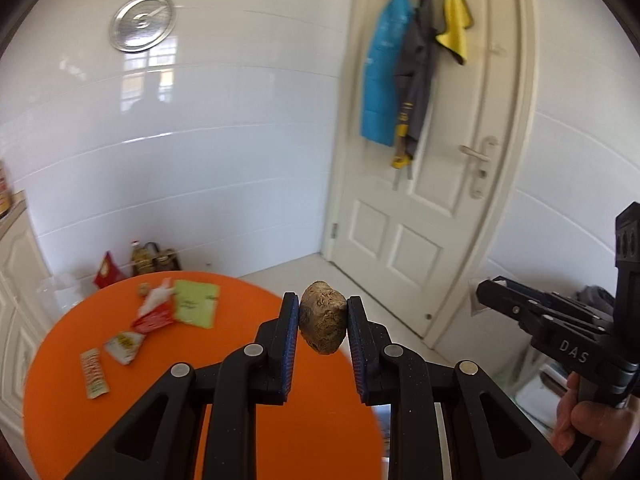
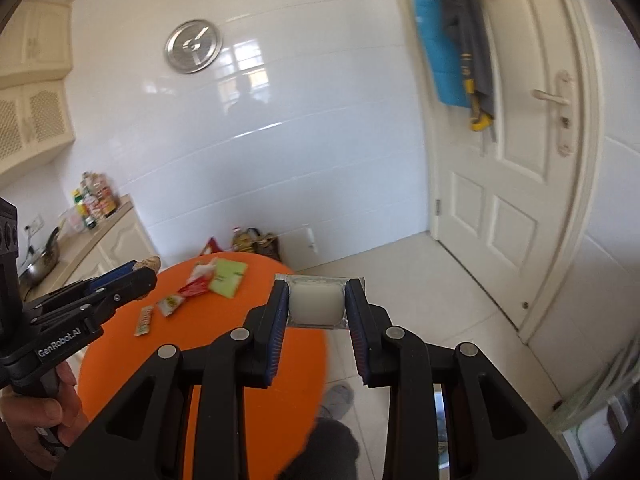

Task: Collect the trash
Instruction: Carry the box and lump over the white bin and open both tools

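- On the round orange tabletop, toward 10 o'clock in the left wrist view, lies a small striped packet, the leftmost piece of trash.
- Just beside it, at its 1 o'clock, is a white and yellow wrapper.
- Further back sits a red and white wrapper, touching a green packet on its right; both lie near the far edge of the tabletop.
- On the floor against the white tiled wall, at 11 o'clock past the tabletop, stand a red bag and a few bottles.
- The left claw is clenched on a brown lump, which is raised clear of the tabletop and pinched between both blue pads.
- The right claw is clenched on a sealed clear packet with a white block inside, held up over the near right edge of the tabletop and the floor.
- At 1 o'clock a white door carries a blue garment and a yellow cloth on hooks.
- A person's hand grips the handle of the right claw at 4 o'clock in the left wrist view.
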Action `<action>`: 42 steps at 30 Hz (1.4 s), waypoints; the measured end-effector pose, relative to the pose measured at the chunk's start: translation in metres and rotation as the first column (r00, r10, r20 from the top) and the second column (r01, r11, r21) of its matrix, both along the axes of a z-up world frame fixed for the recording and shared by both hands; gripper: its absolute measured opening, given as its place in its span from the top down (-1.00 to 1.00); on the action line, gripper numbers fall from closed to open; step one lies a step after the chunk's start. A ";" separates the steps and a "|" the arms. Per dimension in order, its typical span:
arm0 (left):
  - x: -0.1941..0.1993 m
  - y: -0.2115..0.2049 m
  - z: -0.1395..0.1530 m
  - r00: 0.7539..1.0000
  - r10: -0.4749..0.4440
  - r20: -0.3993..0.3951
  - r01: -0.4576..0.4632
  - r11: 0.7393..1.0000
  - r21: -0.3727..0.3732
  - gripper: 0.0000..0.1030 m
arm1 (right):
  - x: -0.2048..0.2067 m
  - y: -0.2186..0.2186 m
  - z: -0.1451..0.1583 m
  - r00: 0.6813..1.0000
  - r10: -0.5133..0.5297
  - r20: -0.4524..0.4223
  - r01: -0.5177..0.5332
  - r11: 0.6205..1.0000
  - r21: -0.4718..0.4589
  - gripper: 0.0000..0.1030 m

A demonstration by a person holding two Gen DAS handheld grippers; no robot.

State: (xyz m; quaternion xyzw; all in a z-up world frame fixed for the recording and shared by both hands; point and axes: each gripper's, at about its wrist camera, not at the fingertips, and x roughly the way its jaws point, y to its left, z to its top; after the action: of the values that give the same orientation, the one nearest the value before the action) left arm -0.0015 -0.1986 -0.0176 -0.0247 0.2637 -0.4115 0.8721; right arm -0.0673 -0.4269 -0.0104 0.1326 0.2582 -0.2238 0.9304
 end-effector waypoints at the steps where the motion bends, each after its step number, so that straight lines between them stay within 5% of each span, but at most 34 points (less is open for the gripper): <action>1: -0.004 -0.012 -0.001 0.999 -0.033 -0.008 0.033 0.999 -0.002 0.61 | -0.011 -0.010 -0.002 1.000 -0.030 -0.006 0.030 1.000 0.006 0.43; 7: -0.018 -0.081 -0.018 0.977 -0.198 -0.084 0.200 0.980 0.016 0.61 | -0.058 -0.061 -0.027 0.985 -0.159 -0.060 0.161 0.986 0.037 0.43; 15: -0.039 -0.177 -0.059 0.916 -0.349 -0.196 0.377 0.917 0.131 0.61 | -0.096 -0.133 -0.100 0.947 -0.265 -0.181 0.291 0.948 0.132 0.50; 23: -0.049 -0.253 -0.126 0.846 -0.403 -0.350 0.508 0.809 0.296 0.59 | -0.109 -0.180 -0.196 0.904 -0.280 -0.322 0.373 0.886 0.276 0.46; 25: -0.052 -0.268 -0.136 0.836 -0.396 -0.379 0.522 0.786 0.331 0.33 | -0.111 -0.185 -0.204 0.895 -0.296 -0.334 0.395 0.874 0.282 0.26; 27: -0.057 -0.277 -0.143 0.850 -0.376 -0.368 0.506 0.776 0.377 -0.10 | -0.111 -0.191 -0.211 0.880 -0.315 -0.356 0.421 0.863 0.278 -0.25; 30: -0.054 -0.290 -0.142 0.862 -0.346 -0.371 0.484 0.779 0.398 -0.59 | -0.123 -0.203 -0.216 0.852 -0.367 -0.373 0.477 0.838 0.265 -0.62; 32: -0.040 -0.300 -0.133 0.876 -0.327 -0.355 0.460 0.788 0.409 -0.70 | -0.132 -0.208 -0.214 0.844 -0.395 -0.362 0.501 0.822 0.270 -0.93; 42: 0.004 -0.311 -0.083 0.921 -0.281 -0.269 0.370 0.847 0.382 -0.76 | -0.133 -0.193 -0.181 0.843 -0.425 -0.329 0.507 0.831 0.227 -1.00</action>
State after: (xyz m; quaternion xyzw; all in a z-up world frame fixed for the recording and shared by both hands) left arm 0.0027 -0.5094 -0.1002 0.1696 0.4350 -0.4817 0.7416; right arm -0.2007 -0.6200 -0.1913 0.3029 0.3709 -0.4188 0.7715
